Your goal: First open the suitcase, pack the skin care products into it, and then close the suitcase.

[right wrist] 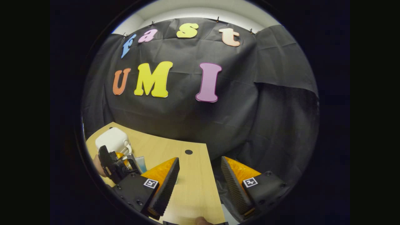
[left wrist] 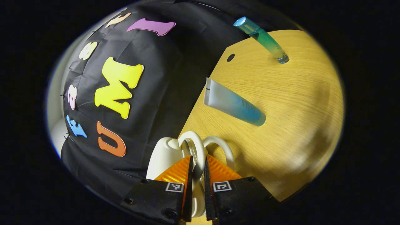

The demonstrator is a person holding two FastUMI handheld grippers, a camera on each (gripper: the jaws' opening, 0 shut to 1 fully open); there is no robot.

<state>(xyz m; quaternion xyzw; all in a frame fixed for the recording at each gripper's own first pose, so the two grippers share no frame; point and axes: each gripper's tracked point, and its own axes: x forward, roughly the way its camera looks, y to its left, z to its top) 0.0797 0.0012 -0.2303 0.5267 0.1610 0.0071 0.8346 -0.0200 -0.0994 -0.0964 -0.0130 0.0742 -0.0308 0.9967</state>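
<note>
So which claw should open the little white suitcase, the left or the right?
Probably the left. The left claw is already closed around the ring handle of the white suitcase. The right claw hangs open over the table edge, apart from the suitcase.

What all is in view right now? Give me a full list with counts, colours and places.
Suitcase: one, white, small, at the table's edge by the booth wall, its ring handles between the left gripper's fingers.
Tube: one, frosted white fading to blue, lying on the table beyond the suitcase.
Bottle: one, slim, blue-green, on the table farther back.
Table: one, light wood, with a small dark hole near its edge.
Booth wall: one, black cloth, behind the table.
Left gripper: one, fingers closed on the suitcase's handle.
Right gripper: one, fingers apart, holding nothing, over the table's edge.
</note>
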